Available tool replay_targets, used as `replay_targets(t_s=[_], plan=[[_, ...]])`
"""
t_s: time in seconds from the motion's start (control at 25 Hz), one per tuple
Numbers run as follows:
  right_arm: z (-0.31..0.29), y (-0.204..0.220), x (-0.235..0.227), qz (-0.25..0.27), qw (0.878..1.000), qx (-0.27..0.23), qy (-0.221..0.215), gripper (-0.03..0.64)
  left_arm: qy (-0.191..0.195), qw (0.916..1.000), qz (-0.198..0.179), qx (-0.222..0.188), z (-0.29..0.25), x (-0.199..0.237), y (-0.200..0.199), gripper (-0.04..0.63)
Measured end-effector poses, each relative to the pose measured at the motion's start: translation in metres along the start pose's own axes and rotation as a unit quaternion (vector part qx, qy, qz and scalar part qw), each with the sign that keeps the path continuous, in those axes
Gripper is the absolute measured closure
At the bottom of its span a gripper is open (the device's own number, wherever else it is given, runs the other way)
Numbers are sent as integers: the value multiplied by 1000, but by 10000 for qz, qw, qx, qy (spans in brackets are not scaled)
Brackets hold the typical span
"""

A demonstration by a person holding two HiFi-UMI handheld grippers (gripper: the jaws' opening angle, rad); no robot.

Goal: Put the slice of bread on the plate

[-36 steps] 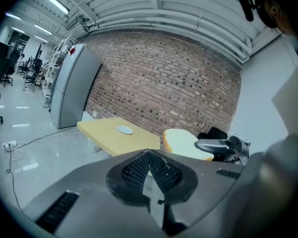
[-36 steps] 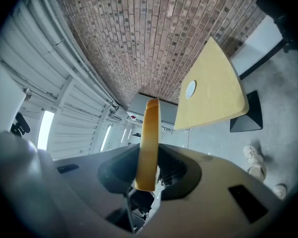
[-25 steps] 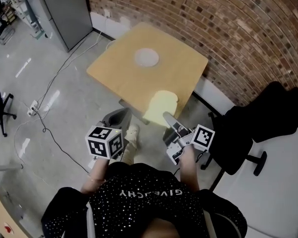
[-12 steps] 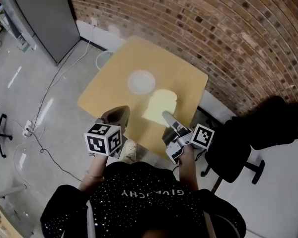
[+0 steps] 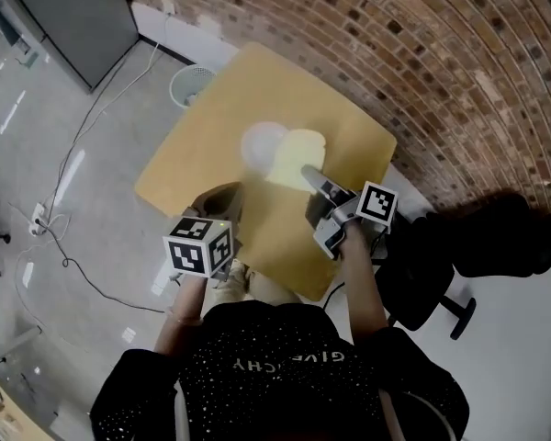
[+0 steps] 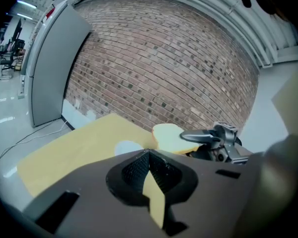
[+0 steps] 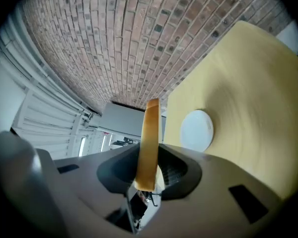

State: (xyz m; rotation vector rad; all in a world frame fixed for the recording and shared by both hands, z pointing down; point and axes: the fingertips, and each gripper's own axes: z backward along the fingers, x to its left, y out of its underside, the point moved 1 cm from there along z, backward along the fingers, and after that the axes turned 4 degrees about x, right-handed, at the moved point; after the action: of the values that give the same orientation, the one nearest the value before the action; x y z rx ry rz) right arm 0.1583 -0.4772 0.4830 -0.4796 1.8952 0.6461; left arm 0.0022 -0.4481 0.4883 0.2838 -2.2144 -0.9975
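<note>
Since a second ago I have carried the slice of bread (image 5: 298,147) forward from the table's near edge. In the head view it hangs just ahead of my right gripper (image 5: 314,178), overlapping the rim of the plate (image 5: 260,143). My left gripper (image 5: 222,202) hovers over the table (image 5: 202,154), short of the plate.

In the left gripper view its jaws meet, with nothing between them.

In the right gripper view the jaws clamp the slice on edge, with the plate ahead and to the right. Pinched only at one end, the soft slice could sag or tear. Released here, I judge it would land half off the plate.
</note>
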Motion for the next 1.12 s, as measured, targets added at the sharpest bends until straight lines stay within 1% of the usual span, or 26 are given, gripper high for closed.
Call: replay_targets(t_s=[0.16,0.28,0.4,0.52,0.68,0.84,0.92,0.96,1.0,1.04,1.08,1.12], plan=[[-54,-19,-13,70,9991,407,99,517,-167,9996,206,-134,-2,14,-4,586],[-90,-19,-23,-9,9973,725,119,517,-292,9991,231,-189,-3,23,-6,586],[-114,-17,-41,-88,9956,878,314,517,-369,9987,328,-149,-4,31,-3,586],[-125,-18,-62,-90,9937,949,585,517,-402,9975,569,-100,-5,35,6,586],[-128,-18,-83,50,9895,1053,986,517,-448,9964,719,-19,-2,33,18,586],[-128,-14,-95,339,9828,1185,1373,517,-383,9945,975,-30,-2,30,23,586],[-127,-13,-101,501,9784,1220,1591,509,-372,9942,1006,-28,-4,27,24,586],[-126,-13,-102,595,9765,1242,1660,500,-367,9943,996,-18,-5,25,25,586],[-126,-11,-102,720,9743,1282,1707,465,-352,9945,990,-8,-6,23,26,586],[-126,-10,-101,885,9713,1349,1750,391,-325,9944,1003,-4,-6,20,26,586],[-127,-7,-101,1072,9673,1436,1794,332,-290,9942,1037,-9,-6,18,26,586],[-127,-5,-100,1247,9633,1515,1830,307,-260,9938,1080,-22,-6,16,26,586]])
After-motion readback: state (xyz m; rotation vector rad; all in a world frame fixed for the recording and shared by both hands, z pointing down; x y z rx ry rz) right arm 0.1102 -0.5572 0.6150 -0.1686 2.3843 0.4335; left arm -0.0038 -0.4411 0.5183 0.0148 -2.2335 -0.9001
